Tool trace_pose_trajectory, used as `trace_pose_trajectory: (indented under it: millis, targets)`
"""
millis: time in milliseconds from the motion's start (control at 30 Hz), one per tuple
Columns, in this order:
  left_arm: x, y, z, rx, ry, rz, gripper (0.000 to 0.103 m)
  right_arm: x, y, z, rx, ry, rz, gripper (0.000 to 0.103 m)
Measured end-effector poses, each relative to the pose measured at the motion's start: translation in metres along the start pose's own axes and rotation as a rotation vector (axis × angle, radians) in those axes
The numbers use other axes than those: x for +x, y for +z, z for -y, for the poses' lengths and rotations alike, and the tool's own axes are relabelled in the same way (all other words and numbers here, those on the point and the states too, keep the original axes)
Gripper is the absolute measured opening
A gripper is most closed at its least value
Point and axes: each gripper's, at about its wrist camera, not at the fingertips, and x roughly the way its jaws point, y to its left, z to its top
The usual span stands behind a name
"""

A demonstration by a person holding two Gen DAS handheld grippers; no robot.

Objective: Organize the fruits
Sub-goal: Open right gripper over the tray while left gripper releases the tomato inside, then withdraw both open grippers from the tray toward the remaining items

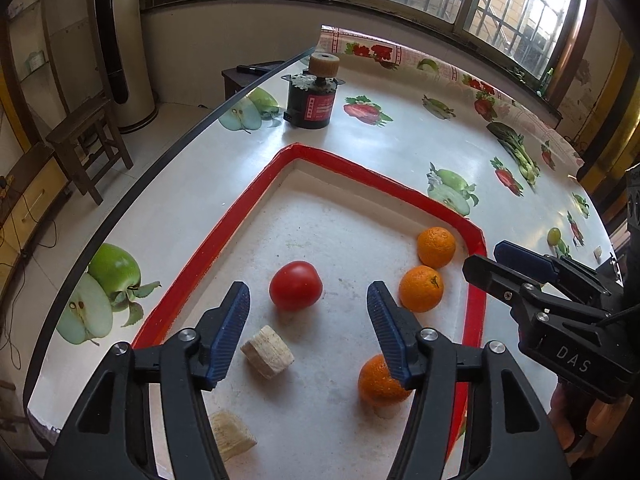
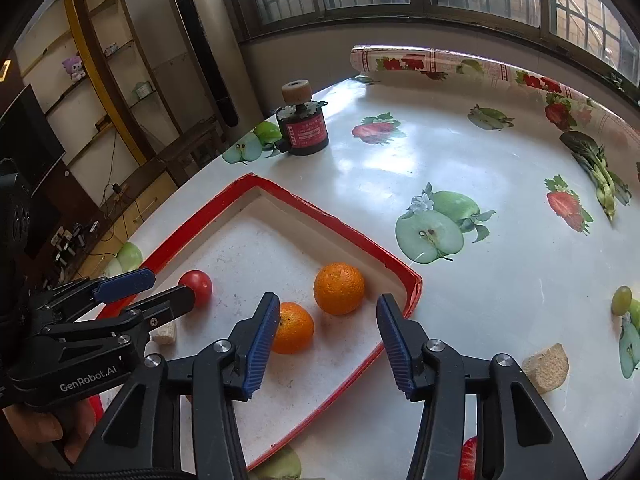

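A red-rimmed white tray (image 1: 240,216) (image 2: 360,240) lies on the table. In it are a red tomato (image 1: 296,286) (image 2: 197,285) and three oranges: one at the far right corner (image 1: 436,247) (image 2: 339,288), one beside it (image 1: 421,288) (image 2: 294,328), one nearer me (image 1: 378,384). My left gripper (image 1: 308,304) is open and empty above the tray, just short of the tomato. My right gripper (image 2: 328,316) is open and empty above the tray's right part, near the two oranges; it also shows in the left wrist view (image 1: 486,258).
Pale wooden chunks lie in the tray (image 1: 267,352) (image 1: 230,434) and one on the table right of it (image 2: 546,366). A small black motor with a spool (image 1: 314,96) (image 2: 302,128) stands at the table's far edge. The tablecloth has fruit prints.
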Motion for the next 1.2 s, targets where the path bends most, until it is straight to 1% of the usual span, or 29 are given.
trace_pose_trajectory:
  millis: [133,333,733,1100,1200]
  targets:
    - [-0.014,-0.006,0.006,0.005,-0.014,0.019,0.060,-0.021,-0.007,0.004,0.011,0.003,0.023,0.053]
    - [-0.023,-0.017,0.021,0.023,-0.042,0.019,0.060,-0.054,-0.027,0.014,0.031,-0.004,0.053,0.053]
    - [-0.044,-0.034,0.050,0.062,-0.072,0.033,0.060,-0.100,-0.068,0.049,0.092,-0.059,0.076,0.056]
    - [-0.060,-0.044,0.086,0.119,-0.110,0.050,0.060,-0.136,-0.099,0.080,0.137,-0.116,0.101,0.057]
    - [-0.064,-0.048,0.097,0.137,-0.124,0.052,0.062,-0.149,-0.109,0.089,0.151,-0.134,0.111,0.057]
